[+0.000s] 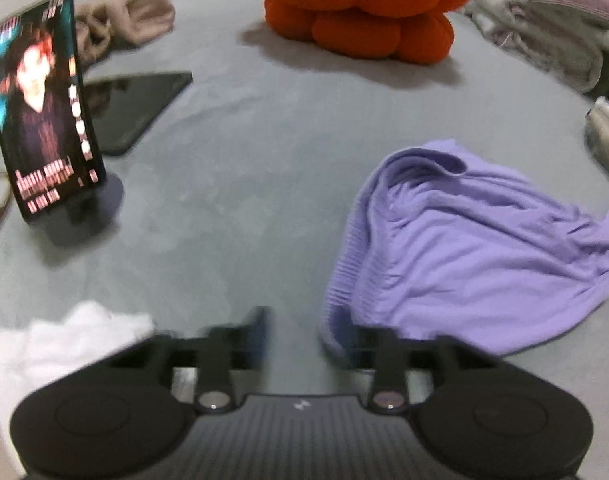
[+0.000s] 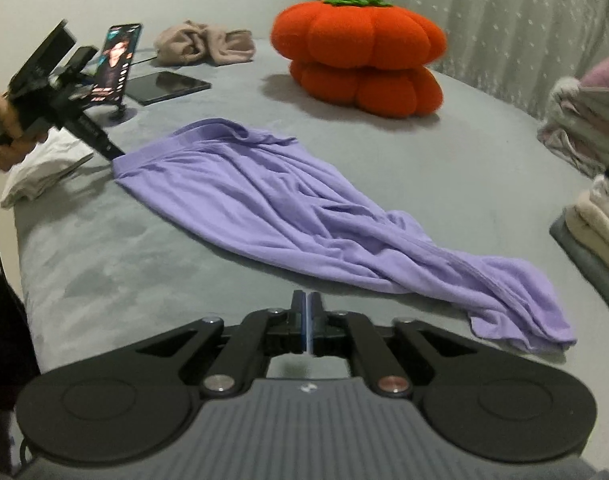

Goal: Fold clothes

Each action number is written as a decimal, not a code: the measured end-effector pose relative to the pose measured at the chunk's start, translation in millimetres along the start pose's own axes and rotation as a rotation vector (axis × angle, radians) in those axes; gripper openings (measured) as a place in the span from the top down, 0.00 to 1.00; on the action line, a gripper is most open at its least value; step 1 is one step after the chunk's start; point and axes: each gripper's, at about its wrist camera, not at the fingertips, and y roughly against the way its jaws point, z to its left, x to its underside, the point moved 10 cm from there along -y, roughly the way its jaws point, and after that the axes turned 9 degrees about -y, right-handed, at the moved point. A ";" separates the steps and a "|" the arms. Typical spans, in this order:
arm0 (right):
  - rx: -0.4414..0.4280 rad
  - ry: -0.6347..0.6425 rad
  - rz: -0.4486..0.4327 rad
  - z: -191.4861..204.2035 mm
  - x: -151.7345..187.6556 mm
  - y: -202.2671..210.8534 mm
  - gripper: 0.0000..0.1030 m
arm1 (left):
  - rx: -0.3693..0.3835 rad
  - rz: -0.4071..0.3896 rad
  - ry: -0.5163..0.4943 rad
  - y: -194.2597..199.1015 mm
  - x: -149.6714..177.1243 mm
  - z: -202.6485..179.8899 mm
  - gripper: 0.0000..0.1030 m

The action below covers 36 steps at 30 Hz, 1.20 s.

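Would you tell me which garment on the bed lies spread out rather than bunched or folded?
The purple garment, stretched across the middle. The beige one is bunched, the white one folded.

Left gripper (image 1: pixel 302 330) sits low, its two fingers (image 1: pixel 256 328) spread wide with a clear gap between them, pointing forward and blurred in its own wrist view. From the right wrist view the same tool stretches out at the far left, angled down, tip low, and a bare hand (image 2: pixel 8 132) is wrapped round its handle with a cable trailing below. Right gripper (image 2: pixel 306 322) hovers level, its blue-padded fingers (image 2: pixel 300 320) pressed flat together, nothing between them.
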 end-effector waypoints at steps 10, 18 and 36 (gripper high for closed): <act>0.028 -0.076 0.007 -15.9 -4.2 -13.8 0.60 | 0.013 -0.029 -0.014 -7.8 -29.1 -12.6 0.43; 0.042 -0.139 -0.005 -30.3 -26.1 -26.8 0.60 | 0.068 -0.094 0.007 -15.6 -64.6 -31.1 0.40; 0.107 -0.172 0.014 -52.4 -74.3 -71.2 0.60 | 0.082 -0.205 -0.091 -51.0 -105.0 -71.6 0.41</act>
